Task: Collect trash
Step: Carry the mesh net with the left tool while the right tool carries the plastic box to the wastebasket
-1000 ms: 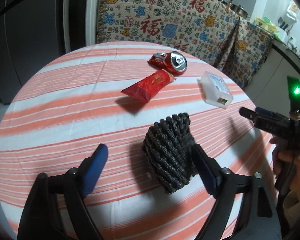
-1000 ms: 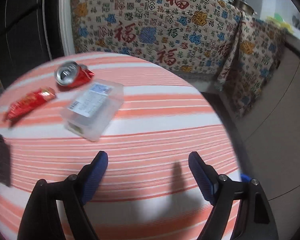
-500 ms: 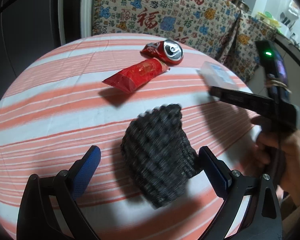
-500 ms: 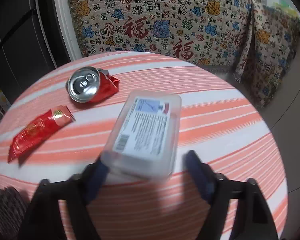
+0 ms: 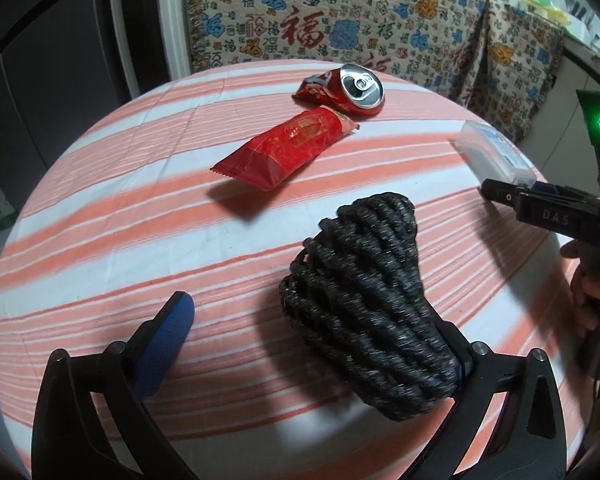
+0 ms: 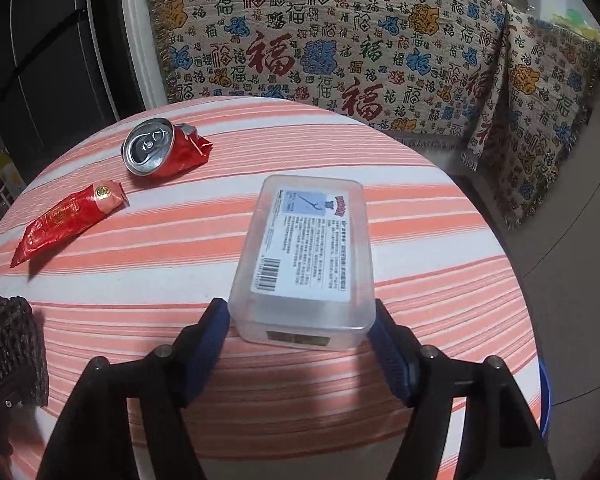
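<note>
1. Table [image 5: 100,184], round, under a cloth of orange and white stripes, fills both views; a patterned throw [image 6: 340,40] hangs behind it.
2. Right gripper [image 6: 300,332] stands with its 2 blue-padded fingers [image 6: 208,344] on either side of the near end of a clear box [image 6: 304,256]. The pads meet the box's 2 lower corners, so the gripper is closed on the box, which still sits on the cloth.
3. The box lies lengthwise away from the gripper, its printed label with a barcode facing up. In the left wrist view the same box [image 5: 496,152] sits at the table's right edge, with the right gripper [image 5: 500,196] at its near end.
4. Left gripper [image 5: 320,344] is spread wide and grips nothing. Its left pad [image 5: 168,340] is bare above the cloth; its right finger is mostly hidden behind a dark woven basket [image 5: 372,308].
5. The basket leans against that right finger, and I cannot tell whether it rests on the table.
6. Red wrapper [image 5: 288,146] lies beyond the basket, near the table's middle, one end raised and casting a shadow.
7. Crushed red can [image 5: 348,90] lies just beyond the wrapper, silver top toward the camera; can and wrapper look close or touching.
</note>
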The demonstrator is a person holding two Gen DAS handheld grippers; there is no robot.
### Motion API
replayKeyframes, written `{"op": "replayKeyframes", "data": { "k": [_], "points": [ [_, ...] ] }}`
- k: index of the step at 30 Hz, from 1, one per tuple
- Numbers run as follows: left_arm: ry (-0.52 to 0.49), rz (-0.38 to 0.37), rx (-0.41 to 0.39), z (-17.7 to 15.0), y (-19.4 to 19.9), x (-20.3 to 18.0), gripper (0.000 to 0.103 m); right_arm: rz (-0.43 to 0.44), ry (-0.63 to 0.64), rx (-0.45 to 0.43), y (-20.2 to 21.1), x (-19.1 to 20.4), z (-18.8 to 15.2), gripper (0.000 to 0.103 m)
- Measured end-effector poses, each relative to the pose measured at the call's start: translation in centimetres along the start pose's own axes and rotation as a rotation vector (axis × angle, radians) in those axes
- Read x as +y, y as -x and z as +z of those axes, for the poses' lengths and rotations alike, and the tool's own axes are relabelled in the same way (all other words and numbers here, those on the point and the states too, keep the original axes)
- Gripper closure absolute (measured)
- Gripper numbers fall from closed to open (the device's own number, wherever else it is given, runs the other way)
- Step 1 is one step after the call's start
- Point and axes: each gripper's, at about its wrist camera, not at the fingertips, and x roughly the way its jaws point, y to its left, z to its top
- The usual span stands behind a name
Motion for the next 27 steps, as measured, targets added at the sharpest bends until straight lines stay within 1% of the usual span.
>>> {"op": "replayKeyframes", "data": {
  "k": [1, 2, 3, 5, 7, 10, 13, 16, 18, 20, 22, 23, 24, 26, 27],
  "points": [
    [-0.029, -0.005, 0.007, -0.2, 0.1, 0.0, 0.0, 0.016, -0.006, 0.0, 0.0, -0.1, 0.0, 0.025],
    [-0.061, -0.007, 0.014, -0.5, 0.4, 0.2, 0.0, 0.031, -0.004, 0.005, 0.0, -0.1, -0.1, 0.015],
    [-0.065, -0.018, 0.021, -0.7, 0.6, 0.6, 0.0, 0.043, 0.008, 0.012, -0.2, 0.1, -0.1, 0.013],
    [-0.05, -0.04, 0.033, -1.2, 1.2, 1.8, 0.0, 0.028, 0.043, 0.021, -0.1, 0.8, -0.3, 0.012],
    [-0.073, -0.057, 0.054, -1.6, 1.7, 2.3, 0.0, 0.043, 0.041, 0.021, 0.1, 0.5, -0.6, 0.011],
    [-0.063, -0.092, 0.084, -1.6, 2.5, 3.2, 0.0, 0.064, 0.065, 0.02, 0.5, 0.0, -1.2, 0.011],
    [-0.028, -0.146, 0.037, -1.4, 4.1, 4.1, 0.001, 0.085, 0.083, 0.019, 1.0, -0.5, -1.7, 0.011],
    [-0.012, -0.241, -0.036, -1.2, 6.4, 4.5, 0.0, 0.111, 0.078, 0.014, 1.2, -0.9, -1.9, 0.011],
    [-0.031, -0.276, -0.039, -1.3, 6.8, 4.5, 0.0, 0.137, 0.057, 0.007, 1.3, -1.4, -1.9, 0.011],
    [-0.054, -0.264, -0.049, -1.6, 6.8, 4.5, 0.0, 0.165, 0.033, -0.001, 1.5, -1.9, -1.9, 0.011],
    [-0.04, -0.291, -0.043, -1.4, 6.0, 4.7, 0.0, 0.201, 0.0, -0.011, 1.9, -2.6, -2.2, 0.011],
    [-0.03, -0.303, -0.024, -1.1, 5.3, 4.6, 0.0, 0.217, -0.01, -0.012, 2.0, -2.9, -2.3, 0.011],
    [-0.029, -0.295, -0.002, -0.9, 4.6, 4.4, 0.001, 0.232, -0.013, -0.008, 2.1, -3.2, -2.3, 0.011],
    [-0.034, -0.239, 0.034, -0.6, 3.2, 3.8, 0.001, 0.216, -0.011, 0.003, 2.1, -3.4, -1.8, 0.011],
    [-0.028, -0.231, 0.043, -0.6, 3.0, 3.6, 0.001, 0.205, -0.017, 0.003, 2.1, -3.6, -1.3, 0.011]
  ]
}}
